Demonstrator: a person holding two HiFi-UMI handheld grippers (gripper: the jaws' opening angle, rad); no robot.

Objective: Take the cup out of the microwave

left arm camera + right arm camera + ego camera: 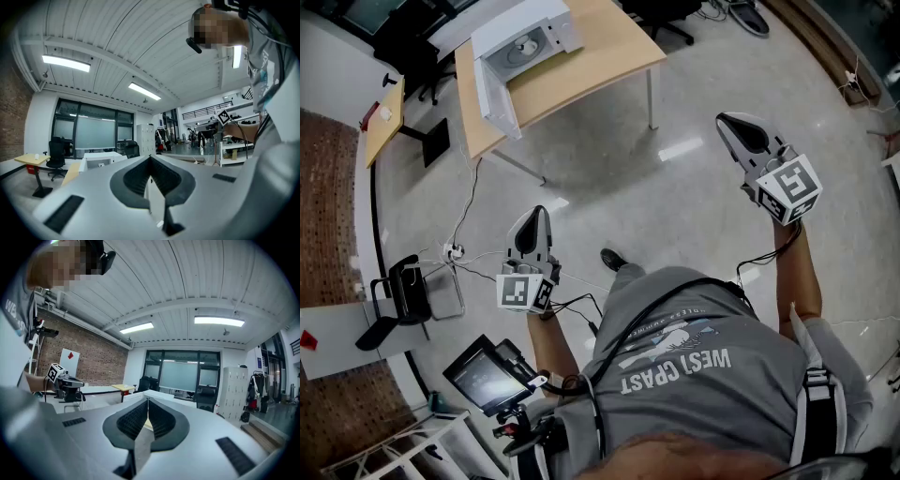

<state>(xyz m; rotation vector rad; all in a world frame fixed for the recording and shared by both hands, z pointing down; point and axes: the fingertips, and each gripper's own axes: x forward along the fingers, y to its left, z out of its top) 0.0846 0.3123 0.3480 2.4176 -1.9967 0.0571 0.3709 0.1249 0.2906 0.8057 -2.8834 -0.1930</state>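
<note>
A white microwave (521,45) stands at the far end of a wooden table (600,58), with its door (495,97) swung wide open. On its turntable sits a small pale thing (526,45), too small to tell as the cup. Both grippers hang in the air over the floor, well short of the table. My left gripper (538,212) is shut and empty, its pads meeting at the tips (150,158). My right gripper (729,120) is also shut with nothing in it (147,400). In the left gripper view the microwave (101,160) shows far off.
A small wooden desk (382,117) stands at the left by a brick wall. A black chair (401,292) and floor cables (455,251) lie left of the person. Polished floor stretches between the person and the table. A small screen (486,380) sits at the person's waist.
</note>
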